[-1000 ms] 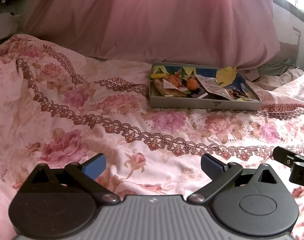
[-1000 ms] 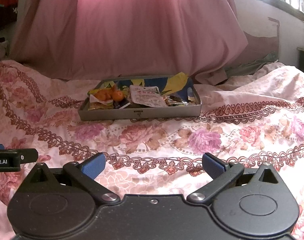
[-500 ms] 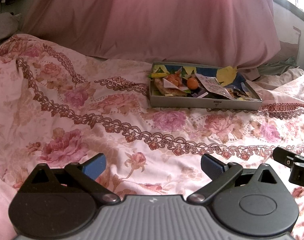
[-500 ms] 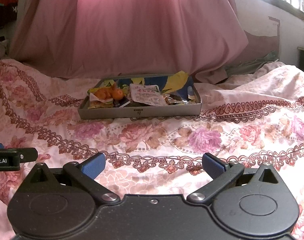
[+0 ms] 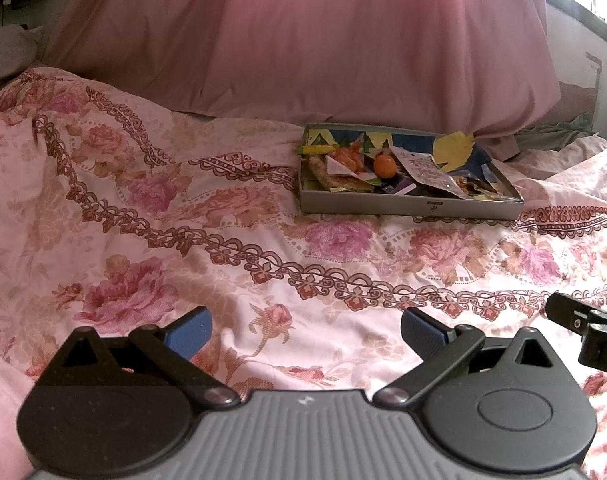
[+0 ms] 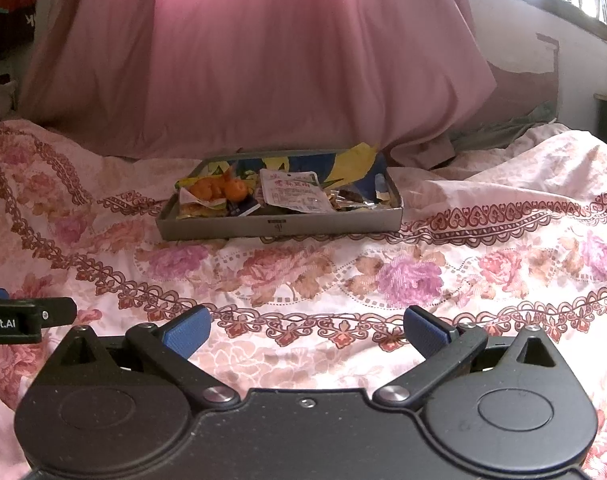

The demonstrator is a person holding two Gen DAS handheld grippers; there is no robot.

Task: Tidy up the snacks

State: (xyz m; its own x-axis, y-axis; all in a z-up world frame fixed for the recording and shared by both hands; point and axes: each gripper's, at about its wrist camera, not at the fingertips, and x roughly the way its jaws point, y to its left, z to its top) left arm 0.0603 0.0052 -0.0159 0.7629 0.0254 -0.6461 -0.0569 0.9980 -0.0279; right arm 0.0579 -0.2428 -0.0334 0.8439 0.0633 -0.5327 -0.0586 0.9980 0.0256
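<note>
2 grippers: we hold the left gripper [image 5: 303, 330] and the right gripper [image 6: 305, 330] low over the floral bedspread [image 5: 223, 248], side by side, each with its blue pads spread wide and nothing between them.
Snacks: all that we can see lie inside the shallow grey tray [image 6: 279, 227], which sits on the bedspread well ahead of both grippers, in front of the pink curtain [image 6: 263, 60].
Tray contents: a small orange fruit [image 5: 384, 167], a white printed packet [image 6: 293, 195], an orange wrapper [image 6: 207, 189], a long bar [image 5: 339, 180] and a yellow sheet [image 5: 452, 151], heaped loosely and overlapping.
Bedspread around tray: we see no loose snack on it.
Stage: this fits both a pile waiting to be sorted and a tray already filled; we cannot tell which.
Doing it well: should anything in the tray be handled, we would come in level over the near wall, pinch 1 item at a free edge, and keep the soft bedding from tipping the tray.
Risk: the round fruit may roll; the packets may slide.
</note>
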